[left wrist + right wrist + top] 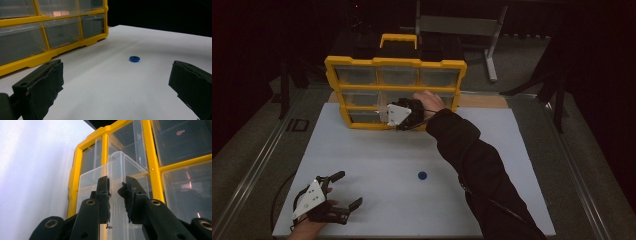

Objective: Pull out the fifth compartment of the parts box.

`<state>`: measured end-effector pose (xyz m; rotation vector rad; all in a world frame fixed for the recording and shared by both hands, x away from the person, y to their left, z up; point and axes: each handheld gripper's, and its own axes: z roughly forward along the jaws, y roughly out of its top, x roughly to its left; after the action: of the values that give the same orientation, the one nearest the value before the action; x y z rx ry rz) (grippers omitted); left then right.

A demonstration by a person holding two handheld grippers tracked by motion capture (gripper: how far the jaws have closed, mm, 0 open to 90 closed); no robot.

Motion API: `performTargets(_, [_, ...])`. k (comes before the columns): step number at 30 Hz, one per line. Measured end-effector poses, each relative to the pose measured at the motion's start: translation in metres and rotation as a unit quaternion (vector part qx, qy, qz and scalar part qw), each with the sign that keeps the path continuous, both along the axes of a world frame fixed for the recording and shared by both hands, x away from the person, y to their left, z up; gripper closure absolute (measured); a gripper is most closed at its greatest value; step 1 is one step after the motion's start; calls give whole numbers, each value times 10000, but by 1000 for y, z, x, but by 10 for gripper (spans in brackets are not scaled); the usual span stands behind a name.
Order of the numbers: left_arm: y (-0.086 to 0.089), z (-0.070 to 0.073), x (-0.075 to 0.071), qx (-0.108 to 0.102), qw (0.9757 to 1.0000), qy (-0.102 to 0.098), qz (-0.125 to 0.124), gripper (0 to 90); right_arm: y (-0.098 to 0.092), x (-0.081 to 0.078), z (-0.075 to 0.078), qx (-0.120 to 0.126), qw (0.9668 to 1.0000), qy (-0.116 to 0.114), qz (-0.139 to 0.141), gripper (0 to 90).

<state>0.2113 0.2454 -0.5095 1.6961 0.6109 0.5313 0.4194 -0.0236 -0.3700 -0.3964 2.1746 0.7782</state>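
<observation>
A: High view: right gripper [388, 116] is sitting at the bottom row of the yellow cabinet [394, 62], near its lower edge. Left gripper [347, 190] is resting at the near left corner of the white board [377, 150], close to the board's near edge.

B: Right gripper view is showing the jaws pinching the front wall of a clear drawer [117, 167], one jaw either side of it. The drawer is sticking out of the cabinet frame [75, 177].

A: Left jaws?

B: Standing spread wide, nothing between them. Left gripper view is showing bare board ahead and a blue disc [134, 59] lying flat, well apart from the cabinet [75, 46].

A: Room?

B: Board between the disc [422, 175] and the cabinet is lying open. The person's sleeve [477, 165] is crossing its right half.
</observation>
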Motion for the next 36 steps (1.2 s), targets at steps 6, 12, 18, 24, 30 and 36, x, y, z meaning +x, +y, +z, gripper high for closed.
performTargets(6, [0, 0, 0, 7, 10000, 0, 1, 0, -1, -4, 4, -73, 10000, 47, 35, 748])
performTargets(12, [0, 0, 0, 19, 10000, 3, -1, 0, -2, -11, 6, -6, 9999, 143, 59, 748])
performTargets(18, [0, 0, 0, 22, 10000, -1, -6, 0, -2, -18, 7, -17, 9998, 160, 83, 747])
performTargets(24, [-1, 0, 0, 22, 10000, -3, -14, 0, -2, -27, 9, 7, 9997, 222, 70, 747])
performTargets(30, [-1, 0, 0, 24, 10000, 1, -19, 0, 0, -33, 9, 49, 9994, 335, 23, 745])
performTargets(36, [-1, 0, 0, 29, 10000, -1, -22, 0, 2, -34, 6, -25, 9990, 456, 13, 745])
